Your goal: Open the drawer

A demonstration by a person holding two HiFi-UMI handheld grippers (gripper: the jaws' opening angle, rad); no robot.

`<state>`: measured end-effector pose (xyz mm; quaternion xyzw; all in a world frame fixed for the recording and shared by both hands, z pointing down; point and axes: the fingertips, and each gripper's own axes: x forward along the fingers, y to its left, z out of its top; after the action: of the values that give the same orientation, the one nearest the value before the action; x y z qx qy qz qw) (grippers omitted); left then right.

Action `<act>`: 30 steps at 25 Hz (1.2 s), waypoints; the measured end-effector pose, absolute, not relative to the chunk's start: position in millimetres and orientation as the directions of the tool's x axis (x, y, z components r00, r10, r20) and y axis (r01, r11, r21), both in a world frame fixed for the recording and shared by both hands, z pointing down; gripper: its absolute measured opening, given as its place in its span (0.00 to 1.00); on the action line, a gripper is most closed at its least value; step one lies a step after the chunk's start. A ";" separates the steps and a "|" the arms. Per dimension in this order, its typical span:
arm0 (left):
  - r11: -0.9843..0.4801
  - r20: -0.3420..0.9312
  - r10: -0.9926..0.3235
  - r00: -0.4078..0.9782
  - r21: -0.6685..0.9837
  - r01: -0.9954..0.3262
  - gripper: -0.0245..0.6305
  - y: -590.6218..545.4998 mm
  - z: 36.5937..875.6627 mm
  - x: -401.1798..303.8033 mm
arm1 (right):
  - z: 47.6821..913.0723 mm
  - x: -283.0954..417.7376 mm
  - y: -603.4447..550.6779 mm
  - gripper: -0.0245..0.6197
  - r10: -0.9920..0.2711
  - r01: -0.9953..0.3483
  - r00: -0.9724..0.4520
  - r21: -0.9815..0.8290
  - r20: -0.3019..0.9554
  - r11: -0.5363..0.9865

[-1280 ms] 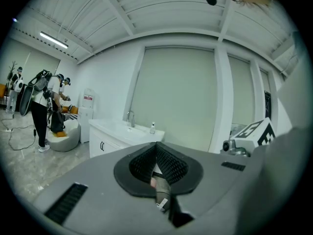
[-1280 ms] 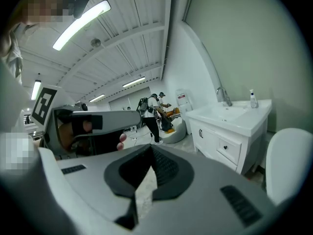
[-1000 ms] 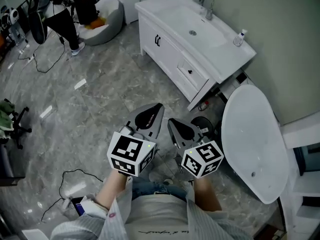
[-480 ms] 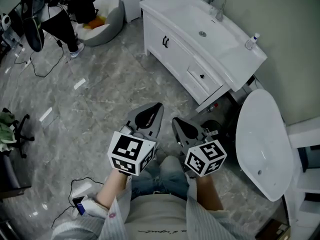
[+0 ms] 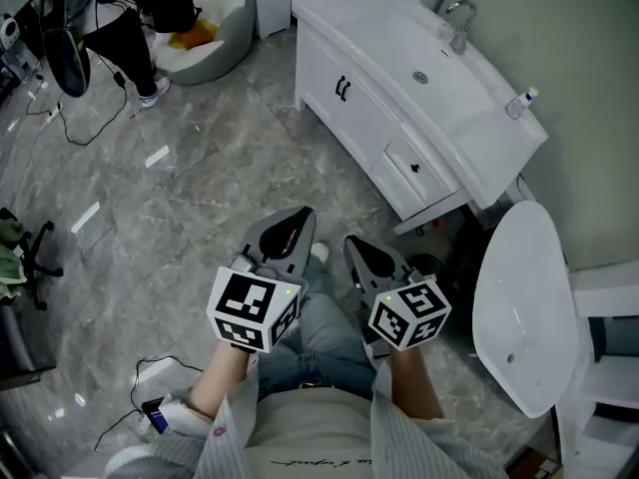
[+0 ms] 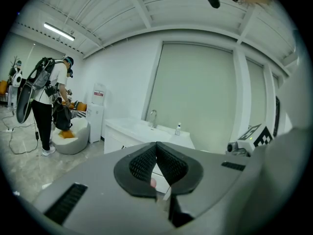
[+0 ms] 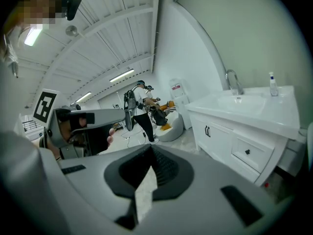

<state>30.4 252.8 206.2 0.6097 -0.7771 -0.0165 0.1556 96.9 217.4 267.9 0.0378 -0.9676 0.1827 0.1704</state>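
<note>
The white vanity [image 5: 469, 118] stands at the upper right of the head view. Its small drawer [image 5: 407, 158] has a dark knob and is closed; the same drawer [image 7: 248, 152] shows at the right of the right gripper view. My left gripper [image 5: 303, 213] and right gripper [image 5: 351, 243] are held side by side above the floor, well short of the vanity, pointing towards it. The left gripper [image 6: 156, 144] has its pads together and holds nothing. The right gripper [image 7: 150, 147] is likewise shut and empty.
Two cabinet doors with dark handles [image 5: 343, 89] sit left of the drawer. A faucet [image 5: 459, 16] and a soap bottle [image 5: 525, 102] are on the vanity top. A white oval basin [image 5: 524, 307] lies at the right. A person [image 5: 115, 28], a beanbag [image 5: 215, 18] and floor cables [image 5: 160, 367] are at the left.
Both grippers have moved forward across the floor with me, and the vanity now sits closer and further right in the head view. Both stay shut.
</note>
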 end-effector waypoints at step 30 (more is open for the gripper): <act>0.011 0.239 -0.970 0.032 0.179 -0.984 0.06 -13.8 190.8 -130.4 | 286.7 -47.3 -24.9 0.05 -0.206 -0.379 -0.887 -0.397 0.412 0.836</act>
<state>-130.4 -13.8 190.8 0.7027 -0.6953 0.0225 0.1493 -47.3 -24.9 286.7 0.1552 -0.9412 0.2407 0.1794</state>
